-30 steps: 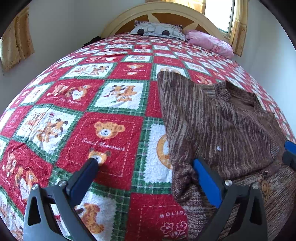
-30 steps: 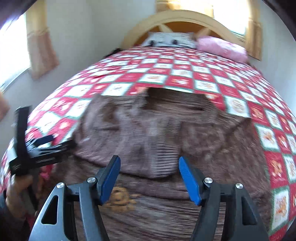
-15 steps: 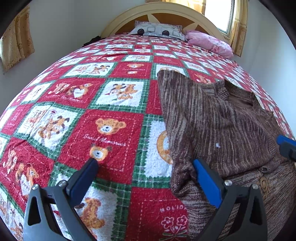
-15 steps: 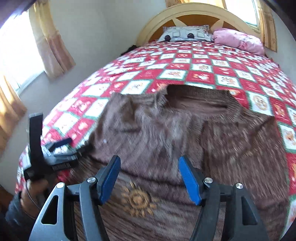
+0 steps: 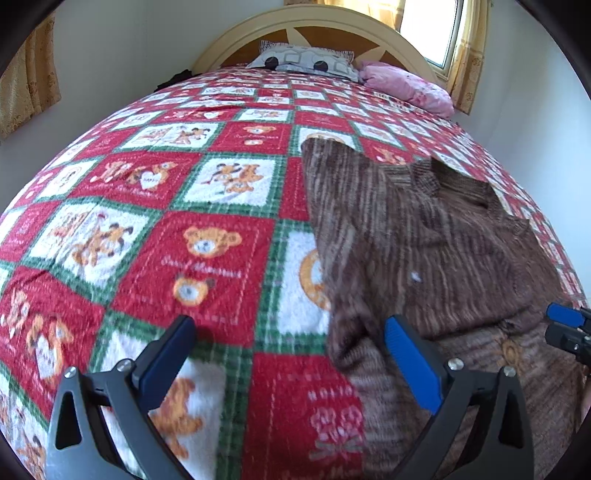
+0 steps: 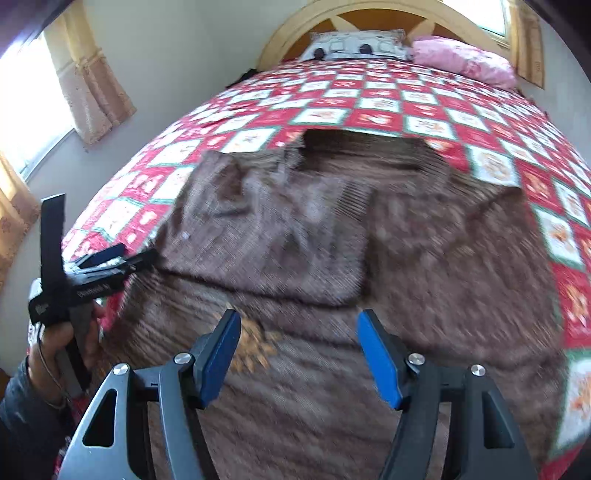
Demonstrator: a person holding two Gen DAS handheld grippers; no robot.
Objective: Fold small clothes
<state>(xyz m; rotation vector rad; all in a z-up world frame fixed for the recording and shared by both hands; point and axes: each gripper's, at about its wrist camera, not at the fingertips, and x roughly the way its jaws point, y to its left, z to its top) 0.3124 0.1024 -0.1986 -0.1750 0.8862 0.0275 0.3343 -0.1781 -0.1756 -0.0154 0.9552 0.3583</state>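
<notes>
A brown striped knit sweater (image 5: 424, 236) lies on the bed with its neck towards the headboard, and one side is folded over the body (image 6: 280, 236). An orange motif (image 6: 255, 339) shows near its lower part. My left gripper (image 5: 291, 354) is open at the sweater's left edge, its right finger (image 5: 410, 362) over the knit and its left finger over the bedspread. From the right wrist it shows as the left gripper (image 6: 125, 258), held by a hand (image 6: 55, 347). My right gripper (image 6: 301, 354) hangs open over the sweater's lower middle with nothing between its pads. Its tip, the right gripper (image 5: 565, 325), shows at the edge.
The bed carries a red, green and white teddy-bear bedspread (image 5: 166, 206). A patterned pillow (image 5: 306, 62) and a pink pillow (image 5: 406, 86) lie by the arched headboard (image 6: 369, 22). Curtained windows (image 6: 85, 74) stand on the left and behind the bed.
The right wrist view has shifted over the sweater, and the motif now sits just beyond the left pad. The left gripper has barely moved. Both sets of jaws stand as wide as before.
</notes>
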